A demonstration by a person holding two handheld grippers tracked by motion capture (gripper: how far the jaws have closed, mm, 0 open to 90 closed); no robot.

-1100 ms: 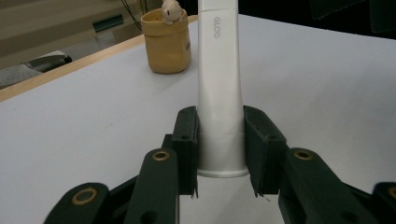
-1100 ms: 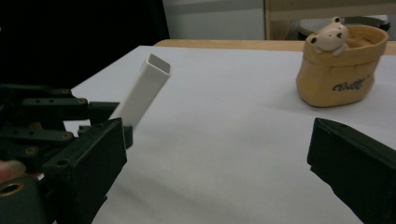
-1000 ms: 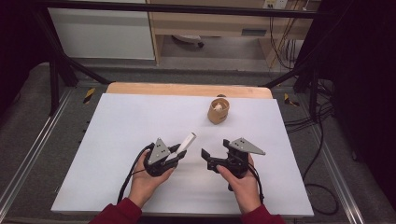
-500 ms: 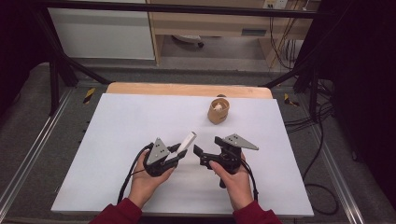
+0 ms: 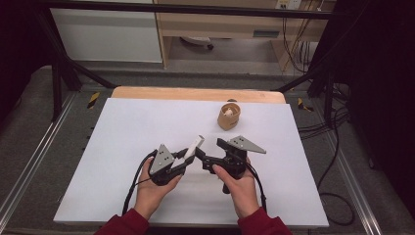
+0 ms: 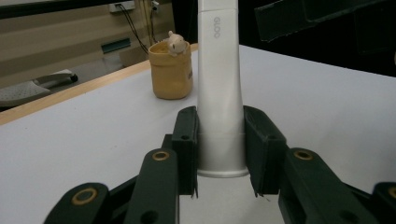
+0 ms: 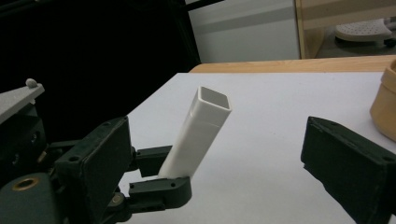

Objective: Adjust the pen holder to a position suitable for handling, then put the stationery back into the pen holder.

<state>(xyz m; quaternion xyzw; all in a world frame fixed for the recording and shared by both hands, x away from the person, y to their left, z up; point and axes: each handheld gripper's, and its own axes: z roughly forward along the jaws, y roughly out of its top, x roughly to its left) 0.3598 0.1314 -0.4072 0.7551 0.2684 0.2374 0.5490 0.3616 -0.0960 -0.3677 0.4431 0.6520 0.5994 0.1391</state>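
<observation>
Tube (image 6: 218,93) top is cut off above left claw (image 6: 219,154) clamping it.

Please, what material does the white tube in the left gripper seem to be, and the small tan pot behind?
White tube: probably plastic, smooth and satin; soft sheen, thin-walled square open end, moulded "GLOO" lettering.
Tan pot: possibly matte ceramic or paper; dull surface, slightly uneven rim. It is hard to tell.

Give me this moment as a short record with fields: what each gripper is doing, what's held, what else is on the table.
left gripper: shut on the white tube
white tube: between the left gripper's pads, marked GLOO, far end angled up above the table
right gripper: open, jaws on either side of the tube's far end, not touching it
tan pot: upright beyond both grippers, small pale figure inside
table: white top
</observation>
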